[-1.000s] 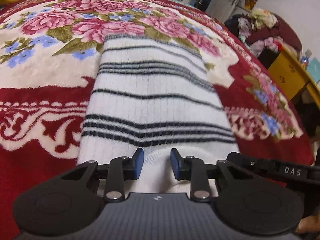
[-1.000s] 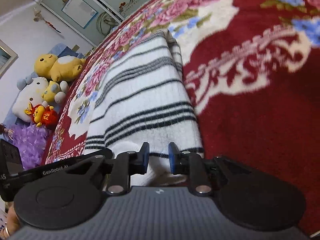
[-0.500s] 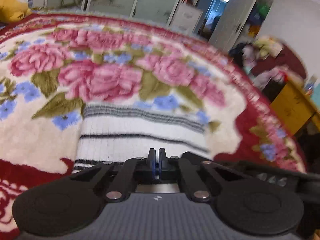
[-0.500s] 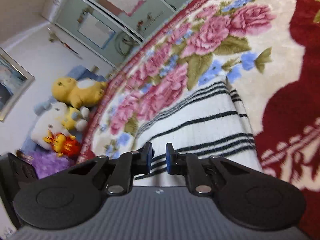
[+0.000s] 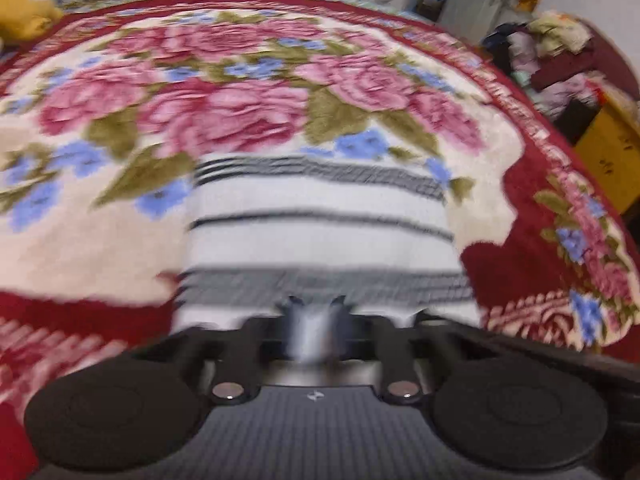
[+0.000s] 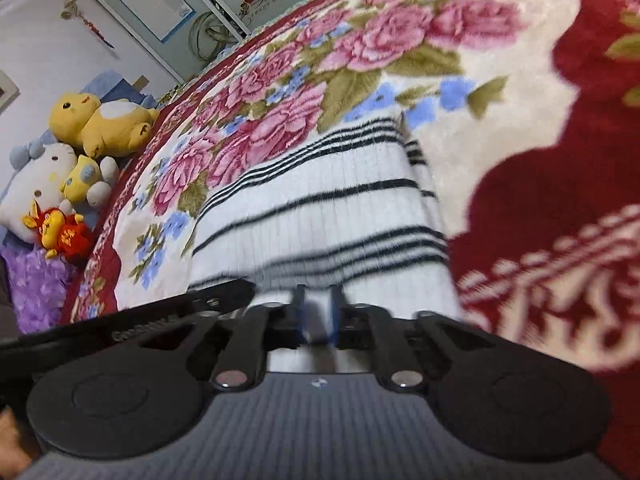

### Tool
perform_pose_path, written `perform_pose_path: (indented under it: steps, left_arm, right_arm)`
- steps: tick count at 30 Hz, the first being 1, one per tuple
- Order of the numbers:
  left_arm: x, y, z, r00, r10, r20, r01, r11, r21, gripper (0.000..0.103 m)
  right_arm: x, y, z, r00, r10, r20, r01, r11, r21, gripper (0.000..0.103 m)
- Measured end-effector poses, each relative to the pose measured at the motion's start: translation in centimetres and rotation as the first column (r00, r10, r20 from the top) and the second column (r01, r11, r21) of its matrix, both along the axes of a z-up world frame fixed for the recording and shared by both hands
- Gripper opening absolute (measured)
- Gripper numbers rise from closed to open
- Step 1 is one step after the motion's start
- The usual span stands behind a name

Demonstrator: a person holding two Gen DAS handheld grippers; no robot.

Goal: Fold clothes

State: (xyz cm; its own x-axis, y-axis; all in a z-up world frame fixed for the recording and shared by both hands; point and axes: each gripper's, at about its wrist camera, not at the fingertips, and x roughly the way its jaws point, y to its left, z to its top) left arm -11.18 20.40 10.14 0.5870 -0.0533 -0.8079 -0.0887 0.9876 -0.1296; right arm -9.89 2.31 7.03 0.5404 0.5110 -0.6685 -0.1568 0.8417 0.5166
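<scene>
While both frames are motion-blurred near the tools, the layout reads clearly enough. White knit sweater with black stripes [image 5: 320, 232] lies folded into a compact rectangle on the red floral blanket [image 5: 120, 220], over the cream field just below the pink rose pattern; its near edge runs under both tools.

Left gripper [image 5: 314, 320]: jaws opening, fingers apart, blue pads smeared by blur. Knit shows in the gap between them, but whether any fabric sits between the pads cannot be told; they do not appear to press on it.

Right gripper [image 6: 318, 312]: jaws opening, a narrow gap between the blue pads, white knit visible in and beyond the gap. No clear pinch on cloth; contact cannot be confirmed.

Right view: sweater [image 6: 320, 208] seen obliquely, layered edge at its right side. Plush toys [image 6: 80, 152] heaped beside the bed at left.

Left view: clothes pile [image 5: 552, 60] and yellow cabinet [image 5: 608, 152] at far right.
</scene>
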Motion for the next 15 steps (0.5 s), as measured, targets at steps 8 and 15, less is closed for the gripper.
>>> perform_pose_path:
  steps: [8,15]
  left_arm:
    - [-6.1,0.7,2.2,1.000,0.003,-0.014,-0.002,0.999,0.043,0.076]
    - [-8.5,0.5,4.1,1.000,0.009,-0.004,-0.009,0.997,0.074,0.077]
  right_arm:
    - [-5.9,0.7,6.0,0.993,-0.008,0.114,0.038,0.963,-0.267,0.072]
    - [-7.9,1.7,8.3,0.998,-0.034,0.054,0.050,0.943,-0.329,0.072]
